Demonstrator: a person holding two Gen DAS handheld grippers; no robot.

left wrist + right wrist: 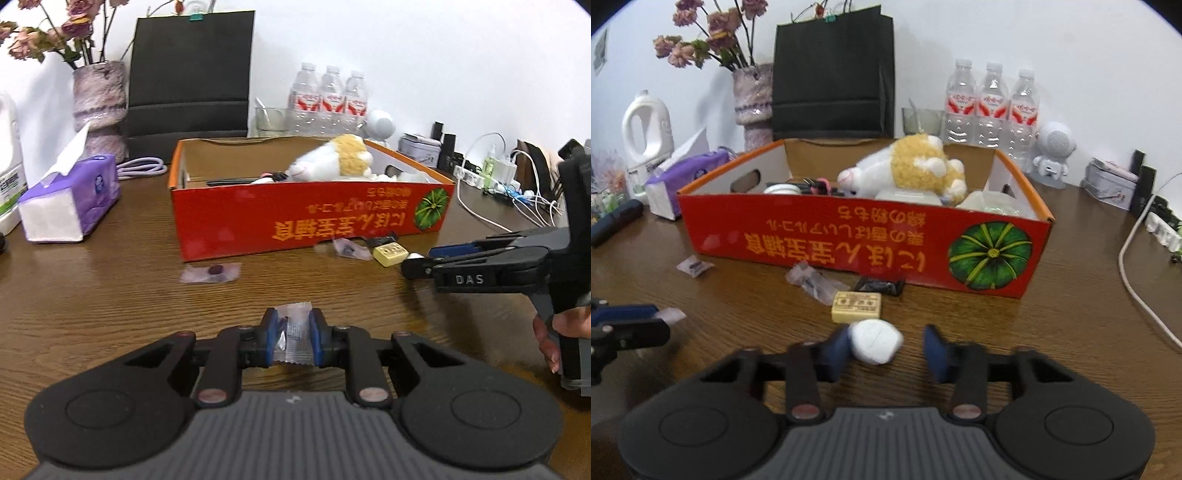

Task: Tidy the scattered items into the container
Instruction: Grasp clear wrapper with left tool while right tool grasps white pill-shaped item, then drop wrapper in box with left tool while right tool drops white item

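Left gripper clamped on a clear sachet, the right gripper stands unclosed around a white lump; both should pinch squarely before lifting toward the red box.

The right gripper's fingers are smeared by motion blur, so whether the far pad touches the white lump between the jaws cannot be told. Ahead of the jaws, the red box wall hides the lower half of the plush toy. The hand beside the left jaws is cut off by the frame edge.
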